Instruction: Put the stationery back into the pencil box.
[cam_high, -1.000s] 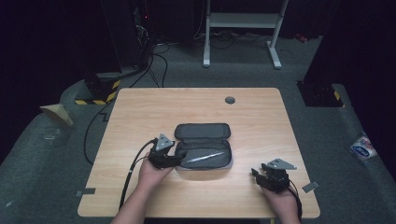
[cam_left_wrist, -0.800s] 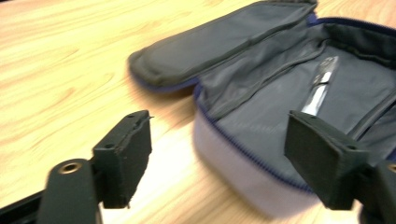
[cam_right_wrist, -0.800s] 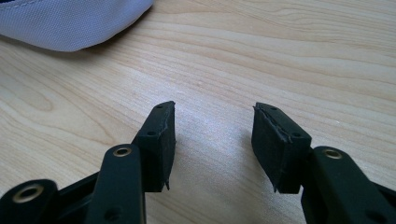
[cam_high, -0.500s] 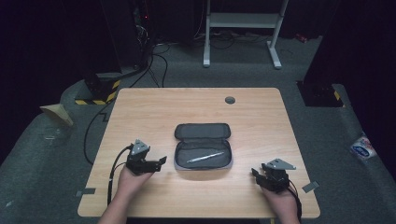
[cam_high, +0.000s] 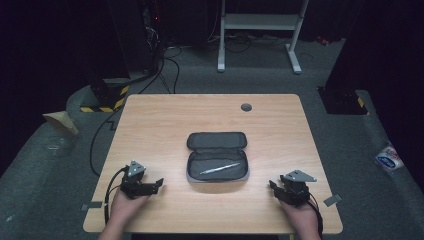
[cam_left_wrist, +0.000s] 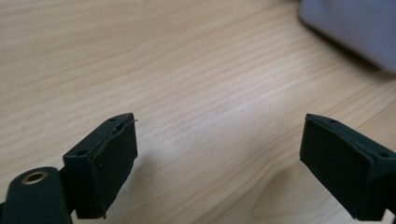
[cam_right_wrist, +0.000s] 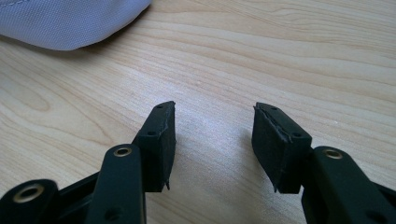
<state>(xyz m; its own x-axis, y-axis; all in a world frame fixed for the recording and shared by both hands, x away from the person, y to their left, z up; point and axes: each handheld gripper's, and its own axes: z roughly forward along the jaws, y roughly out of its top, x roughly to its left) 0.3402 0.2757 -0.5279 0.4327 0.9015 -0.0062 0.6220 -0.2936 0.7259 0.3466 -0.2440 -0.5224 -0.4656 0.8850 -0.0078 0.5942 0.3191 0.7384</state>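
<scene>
Two grippers sit low at the near edge of the wooden table (cam_high: 165, 120), one on either side of the open grey pencil case (cam_high: 218, 156), which lies flat at the middle of the table with its lid folded back on the far side. A silver pen (cam_high: 220, 168) lies slanted inside the case's near half.

Left of the case and well apart from it, the left gripper (cam_high: 156, 185) points toward the case. Its jaws have just been opening and now stand spread wide, with nothing but bare wood between them; the left gripper view shows a corner of the case (cam_left_wrist: 350, 28) off beyond them.

Right of the case, also well apart from it, the right gripper (cam_high: 274, 189) rests with its jaws partly spread and empty. In the right gripper view the case's rounded grey edge (cam_right_wrist: 70, 23) lies beyond the left pad.

As a judgement, the pen looks already placed and both hands are clear of the case, so the step in hand seems to be the pause before closing it. The next move would call for one gripper to reach the lid on the case's far side and fold it toward the near half, while the other steadies the near rim so the case does not slide.
</scene>
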